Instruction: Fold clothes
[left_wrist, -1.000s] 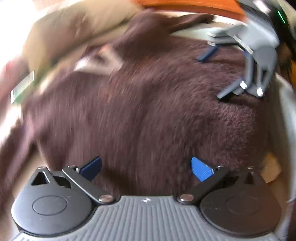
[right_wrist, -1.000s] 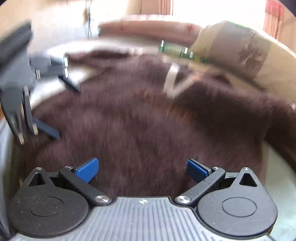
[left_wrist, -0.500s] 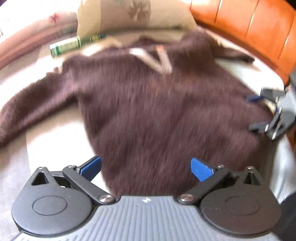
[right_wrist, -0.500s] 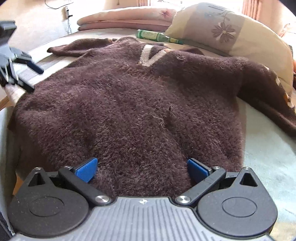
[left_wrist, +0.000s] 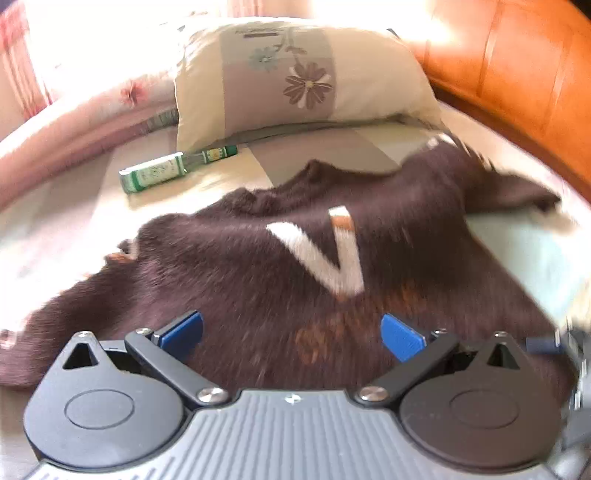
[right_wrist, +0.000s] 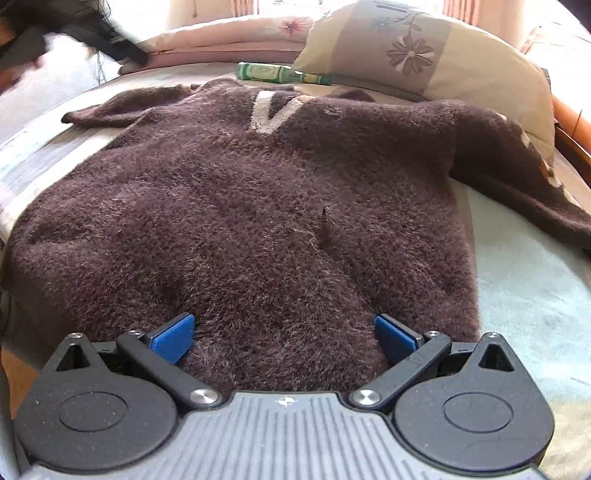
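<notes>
A dark brown fuzzy sweater (right_wrist: 258, 206) with a white V collar (right_wrist: 271, 110) lies spread front up on the bed, sleeves out to both sides. My right gripper (right_wrist: 283, 338) is open and empty, low over the sweater's bottom hem. My left gripper (left_wrist: 291, 334) is open and empty above the sweater's (left_wrist: 240, 280) chest, just below the V collar (left_wrist: 325, 254). Neither gripper holds cloth.
A floral pillow (left_wrist: 295, 77) and a green bottle (left_wrist: 166, 171) lie beyond the collar; both also show in the right wrist view, pillow (right_wrist: 417, 51) and bottle (right_wrist: 280, 72). An orange headboard (left_wrist: 517, 70) stands at right. Folded pink bedding (right_wrist: 221, 40) lies at the back.
My left gripper has swung from the sweater's hem side forward toward the collar, so the view now faces the pillow. My right gripper has stayed by the hem. Both remain open.
</notes>
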